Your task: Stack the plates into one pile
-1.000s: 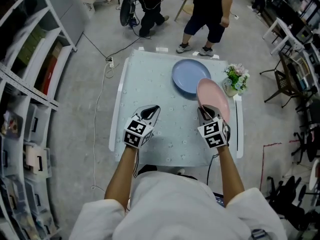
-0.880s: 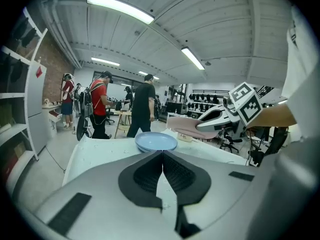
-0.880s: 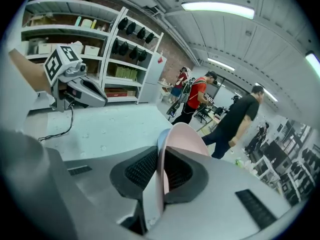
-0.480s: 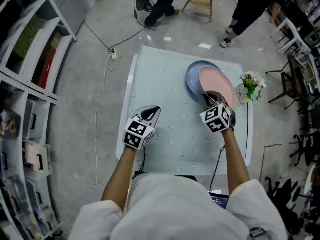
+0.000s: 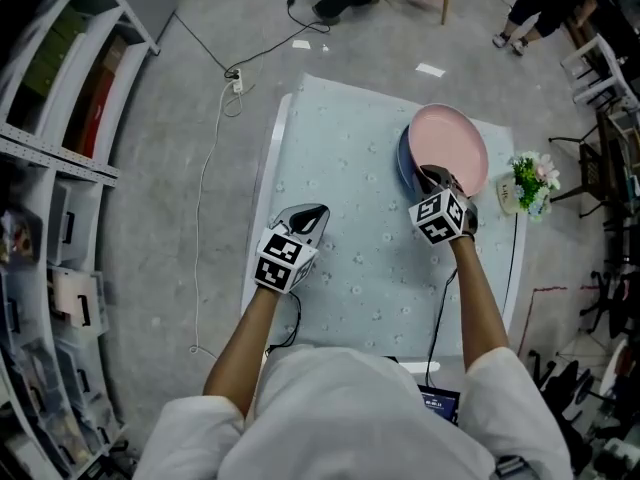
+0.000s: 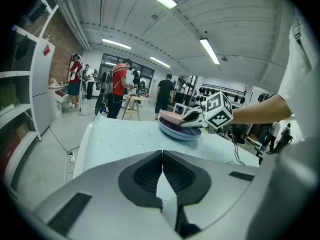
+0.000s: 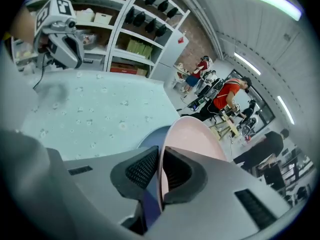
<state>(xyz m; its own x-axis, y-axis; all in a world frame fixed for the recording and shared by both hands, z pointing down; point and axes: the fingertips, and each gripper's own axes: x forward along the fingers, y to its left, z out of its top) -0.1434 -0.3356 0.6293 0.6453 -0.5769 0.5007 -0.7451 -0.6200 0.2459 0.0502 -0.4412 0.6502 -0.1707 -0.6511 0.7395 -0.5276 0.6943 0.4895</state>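
- Small flower pot (image 5: 528,183) sitting at right edge of pale table (image 5: 340,158).
- White cable (image 5: 205,183) trailing over grey floor (image 5: 170,88) left of table, near power strip (image 5: 237,81).
- Shelving (image 5: 55,158) lining left side.
- Red-shirted person (image 6: 119,84) standing beyond table's far end.

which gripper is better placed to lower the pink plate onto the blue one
Right: the right gripper grips the pink plate by its rim, over the blue plate. The left gripper is shut and empty, away from both.
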